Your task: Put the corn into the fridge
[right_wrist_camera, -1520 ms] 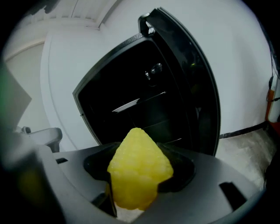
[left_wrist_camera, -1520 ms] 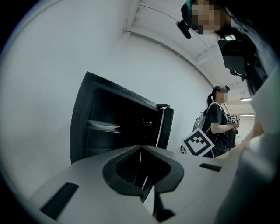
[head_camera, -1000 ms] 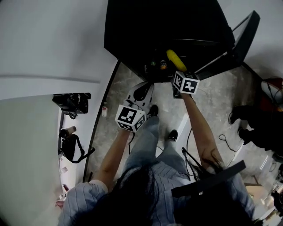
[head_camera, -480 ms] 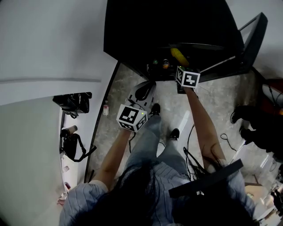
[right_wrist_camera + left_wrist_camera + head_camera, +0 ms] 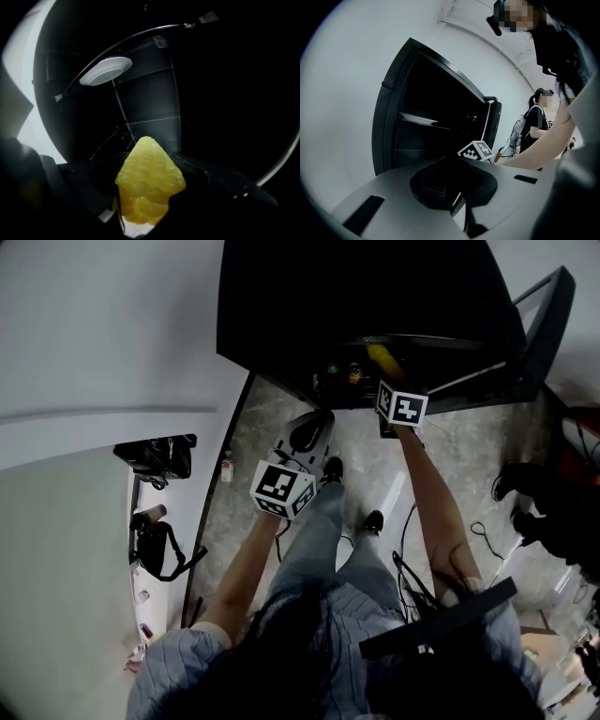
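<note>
R gripper [image 5: 147,213] clamped on corn [image 5: 150,178] inside black fridge [image 5: 356,296]; L gripper [image 5: 458,206] closed above grey floor [image 5: 251,451], white wall [image 5: 112,324]

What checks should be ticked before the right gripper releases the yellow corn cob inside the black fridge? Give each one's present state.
1. Yellow corn cob clamped in right gripper: ok.
2. Black fridge with its black door open: ok.
3. Clear glass shelf ahead of the cob looks bare: ok.
4. White plate higher up, apart from the cob: ok.
5. Cob resting on a shelf: cannot tell.
6. Left gripper shut, empty, outside the fridge: ok.
</note>
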A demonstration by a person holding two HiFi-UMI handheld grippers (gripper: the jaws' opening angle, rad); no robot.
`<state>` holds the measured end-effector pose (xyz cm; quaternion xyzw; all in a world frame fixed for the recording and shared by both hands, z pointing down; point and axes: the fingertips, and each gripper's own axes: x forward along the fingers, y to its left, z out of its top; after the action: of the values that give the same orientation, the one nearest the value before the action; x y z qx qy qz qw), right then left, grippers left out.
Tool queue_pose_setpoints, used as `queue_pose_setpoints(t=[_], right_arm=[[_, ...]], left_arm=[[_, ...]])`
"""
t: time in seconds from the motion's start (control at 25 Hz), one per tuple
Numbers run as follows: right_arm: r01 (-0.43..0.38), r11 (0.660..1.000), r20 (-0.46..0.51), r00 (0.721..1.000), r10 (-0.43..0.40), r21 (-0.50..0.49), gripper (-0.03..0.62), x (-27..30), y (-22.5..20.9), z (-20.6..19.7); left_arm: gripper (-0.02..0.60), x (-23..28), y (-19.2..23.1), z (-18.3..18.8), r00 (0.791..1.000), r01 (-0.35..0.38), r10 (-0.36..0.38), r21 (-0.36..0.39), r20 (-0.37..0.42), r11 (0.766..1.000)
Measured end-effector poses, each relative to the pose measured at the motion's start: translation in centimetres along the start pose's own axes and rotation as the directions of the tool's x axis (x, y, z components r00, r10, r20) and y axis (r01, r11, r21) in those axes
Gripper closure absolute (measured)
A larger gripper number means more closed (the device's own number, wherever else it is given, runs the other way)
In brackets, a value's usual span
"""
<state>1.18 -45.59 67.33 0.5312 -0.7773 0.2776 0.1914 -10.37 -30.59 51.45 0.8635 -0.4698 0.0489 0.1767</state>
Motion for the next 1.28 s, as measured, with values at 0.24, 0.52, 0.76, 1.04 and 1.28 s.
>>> queue_pose_setpoints(t=[0.24,0.52,0.76,1.04,1.28], right_arm=[[-0.012,0.999,0.01,1.0,0.012,-0.036,0.33,1.5,0.0,1.1],[0.001,0.991,-0.026,1.0,-0.004,-0.136,0.33,3.6,-0.2,2.3],[0.027,0.99,-0.048,0.998,-0.034,-0.142,0.332,5.1,-1.4,3.2],[0.035,0.978,-0.101,0.993,-0.057,-0.208,0.33,6.7,-2.4,2.8],[0.014,0.98,-0.085,0.996,-0.032,-0.2,0.33,6.4,-2.2,2.9]], left_arm=[[0.574,0.6,0.4,-0.5,1.0,0.001,-0.001,-0.01,-0.011,1.0],[0.574,0.6,1.3,-1.2,1.0,-0.008,0.007,-0.023,-0.024,1.0],[0.574,0.3,1.7,-1.6,0.999,-0.015,0.014,-0.023,-0.036,1.0],[0.574,-0.2,1.8,-2.3,0.998,-0.023,0.021,-0.021,-0.057,1.0],[0.574,-0.2,1.9,-2.7,0.997,-0.029,0.028,-0.02,-0.069,0.999]])
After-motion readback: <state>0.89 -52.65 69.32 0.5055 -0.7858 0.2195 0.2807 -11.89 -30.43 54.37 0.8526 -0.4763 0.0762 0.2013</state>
